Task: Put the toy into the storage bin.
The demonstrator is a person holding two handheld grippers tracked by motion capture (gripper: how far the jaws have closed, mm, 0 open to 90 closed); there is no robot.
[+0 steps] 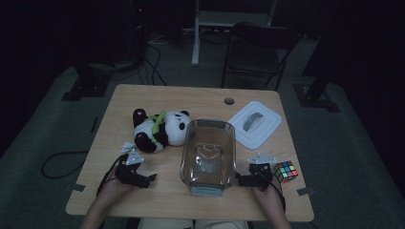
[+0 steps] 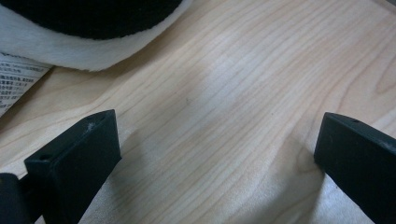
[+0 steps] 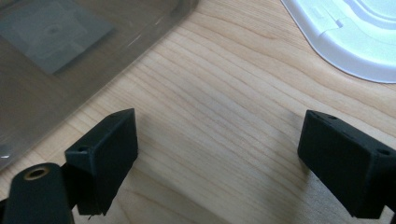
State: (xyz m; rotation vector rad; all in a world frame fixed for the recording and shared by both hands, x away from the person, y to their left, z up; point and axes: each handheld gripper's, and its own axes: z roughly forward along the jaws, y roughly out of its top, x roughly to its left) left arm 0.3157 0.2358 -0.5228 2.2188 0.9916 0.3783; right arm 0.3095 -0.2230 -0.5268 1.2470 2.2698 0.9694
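Dim room, pale wooden desk [image 1: 143, 98]. Start of a pick: my left tool [image 1: 143, 177] rests wide open and empty just below the plush panda [image 1: 160, 128]; my right tool [image 1: 248, 179], equally open and empty, sits between clear container [image 1: 208, 153] and colour cube [image 1: 285, 171]. Next, I judge, advancing left onto the panda.

High view above the table [image 1: 143, 95], facing forward-down; both gripper views close over its wood, between their own jaws.
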